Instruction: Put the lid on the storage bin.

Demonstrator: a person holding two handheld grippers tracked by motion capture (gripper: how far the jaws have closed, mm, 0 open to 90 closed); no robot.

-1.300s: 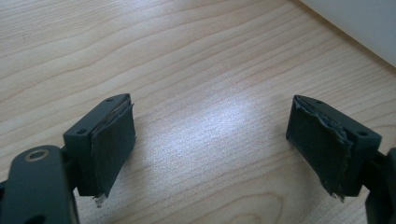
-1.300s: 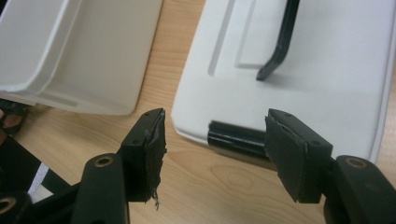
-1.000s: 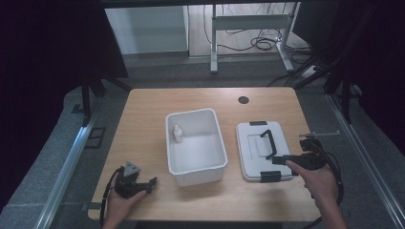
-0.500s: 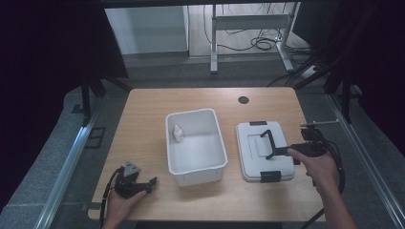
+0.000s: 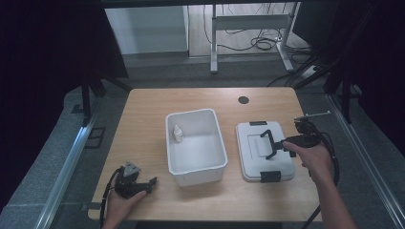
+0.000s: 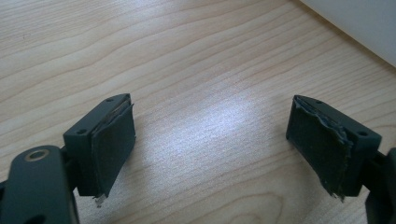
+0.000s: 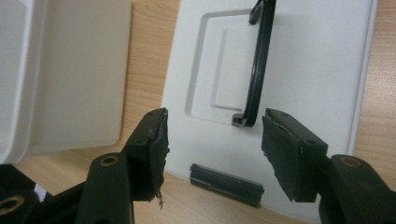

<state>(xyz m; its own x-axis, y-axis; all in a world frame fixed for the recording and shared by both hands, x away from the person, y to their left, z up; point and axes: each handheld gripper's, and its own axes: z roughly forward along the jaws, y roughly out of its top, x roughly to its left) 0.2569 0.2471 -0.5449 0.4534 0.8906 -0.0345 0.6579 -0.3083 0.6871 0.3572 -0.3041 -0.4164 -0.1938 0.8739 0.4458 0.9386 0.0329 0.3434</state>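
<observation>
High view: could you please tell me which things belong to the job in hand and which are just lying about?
In the job:
- flat white plastic lid with black handle
- right gripper, open over it
- open white plastic bin

Lying about:
- small white bottle inside the bin
- left gripper, resting open

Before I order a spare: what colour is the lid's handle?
Black, on a white lid; the handle shows best in the right gripper view.

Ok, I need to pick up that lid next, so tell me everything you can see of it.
The lid is white, rectangular, plastic-looking, with rounded corners, lying flat on the table right of the bin. A black handle spans its recessed centre, and black clips sit at both short ends. The right gripper hovers open over the handle; nothing grips it.
</observation>
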